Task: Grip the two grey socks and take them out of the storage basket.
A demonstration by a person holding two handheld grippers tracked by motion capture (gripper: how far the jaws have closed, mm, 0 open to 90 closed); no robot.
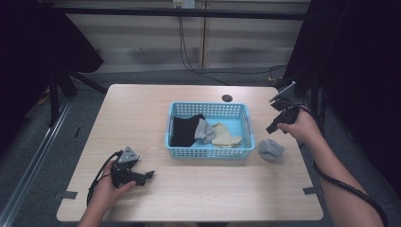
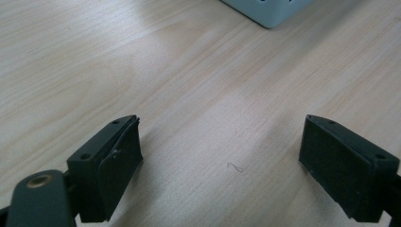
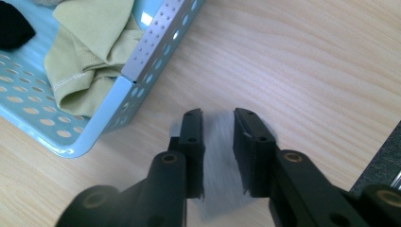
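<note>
Grey, soft and crumpled, a small cloth bundle (image 1: 271,150) lies on the pale wooden tabletop (image 1: 142,113) at lower right of the high view, just beside the light blue perforated plastic basket (image 1: 246,124) that holds black, grey and yellowish garments. In the right gripper view the right gripper (image 3: 218,156) has its jaws narrowly parted, the grey blur between them apparently falling free. This looks like emptying the basket; next comes another garment. The left gripper (image 2: 220,165), jaws wide and empty, rests at lower left.
</note>
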